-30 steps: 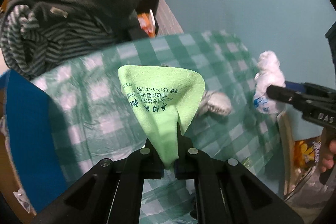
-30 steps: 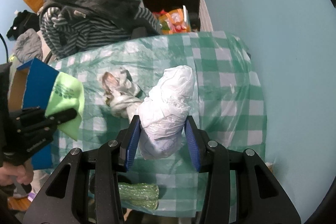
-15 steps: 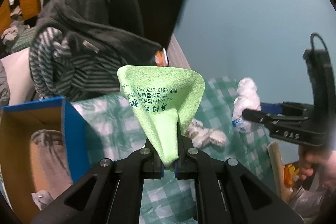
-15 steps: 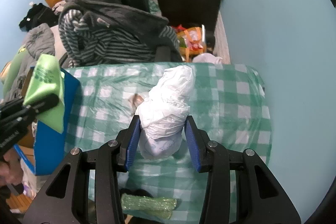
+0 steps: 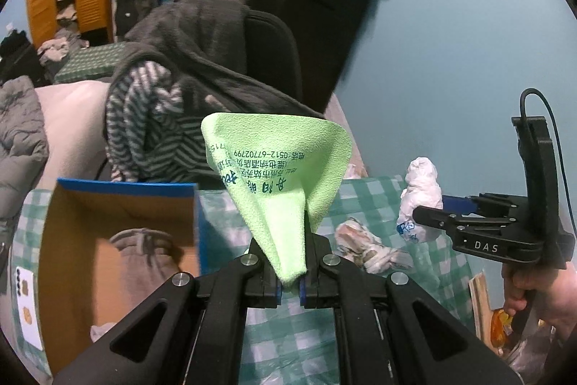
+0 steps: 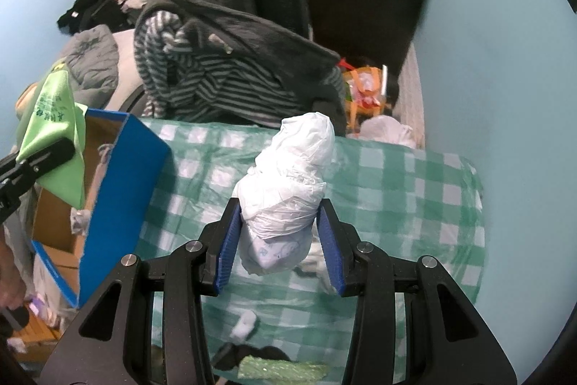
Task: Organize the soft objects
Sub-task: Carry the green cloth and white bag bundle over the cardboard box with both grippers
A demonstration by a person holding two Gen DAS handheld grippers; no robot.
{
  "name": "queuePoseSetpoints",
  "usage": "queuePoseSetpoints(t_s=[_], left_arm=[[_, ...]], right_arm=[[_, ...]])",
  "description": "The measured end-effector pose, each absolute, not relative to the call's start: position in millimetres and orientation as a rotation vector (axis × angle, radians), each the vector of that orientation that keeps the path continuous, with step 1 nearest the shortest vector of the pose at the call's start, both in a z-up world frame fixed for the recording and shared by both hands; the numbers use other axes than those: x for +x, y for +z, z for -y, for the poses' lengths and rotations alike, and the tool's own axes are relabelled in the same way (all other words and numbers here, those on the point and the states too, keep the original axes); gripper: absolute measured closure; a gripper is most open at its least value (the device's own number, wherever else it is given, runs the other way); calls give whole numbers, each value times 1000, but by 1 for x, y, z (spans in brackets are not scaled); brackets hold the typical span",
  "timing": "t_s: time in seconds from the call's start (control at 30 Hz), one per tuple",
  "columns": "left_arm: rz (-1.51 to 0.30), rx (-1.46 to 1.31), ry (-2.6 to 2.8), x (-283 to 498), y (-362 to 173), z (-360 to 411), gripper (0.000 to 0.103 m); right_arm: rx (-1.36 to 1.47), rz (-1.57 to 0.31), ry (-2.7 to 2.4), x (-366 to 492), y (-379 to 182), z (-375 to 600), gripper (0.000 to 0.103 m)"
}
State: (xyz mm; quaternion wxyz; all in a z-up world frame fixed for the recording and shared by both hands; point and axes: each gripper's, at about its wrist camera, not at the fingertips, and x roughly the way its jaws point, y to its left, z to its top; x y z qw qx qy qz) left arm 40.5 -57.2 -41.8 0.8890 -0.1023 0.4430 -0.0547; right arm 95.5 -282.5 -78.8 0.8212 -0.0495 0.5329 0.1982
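My left gripper (image 5: 290, 280) is shut on a light green cloth (image 5: 277, 175) with blue printed writing, held in the air over the table beside the open cardboard box (image 5: 122, 197). The box has blue outer walls and grey fabric (image 5: 144, 255) inside. The same green cloth (image 6: 57, 132) hangs at the left of the right wrist view, above the box (image 6: 122, 193). My right gripper (image 6: 279, 237) is shut on a crumpled white plastic bag bundle (image 6: 288, 183), held above the green checked tablecloth (image 6: 396, 190). That white bundle (image 5: 420, 201) shows at the right in the left wrist view.
A crumpled grey-white bag (image 5: 364, 244) lies on the tablecloth. Behind the table a chair carries dark and striped garments (image 6: 223, 60). A green bubble-wrap roll (image 6: 281, 368) and small white scrap (image 6: 245, 325) lie near the front edge. A blue wall (image 6: 505, 78) runs along the right.
Both grippers have risen and tilted up with their loads. The box interior has come into the left wrist view, and the green cloth has shifted toward the box.
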Motion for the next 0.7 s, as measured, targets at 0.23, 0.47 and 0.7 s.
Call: queuePoseSetpoints(t_s=[0.23,0.47,0.7], left_arm=[[-916,-240,-44,24,-41,25,97],[-915,-275,28,6,-44,-10,97],[-922,-315,99,-14,-51,-44,97]], right_arm=[[-136,-1121,492,99,-73,246,62],[-175,-1108,576,99,-68,200,62],[-213,-1096,657,94,-63,151,62]])
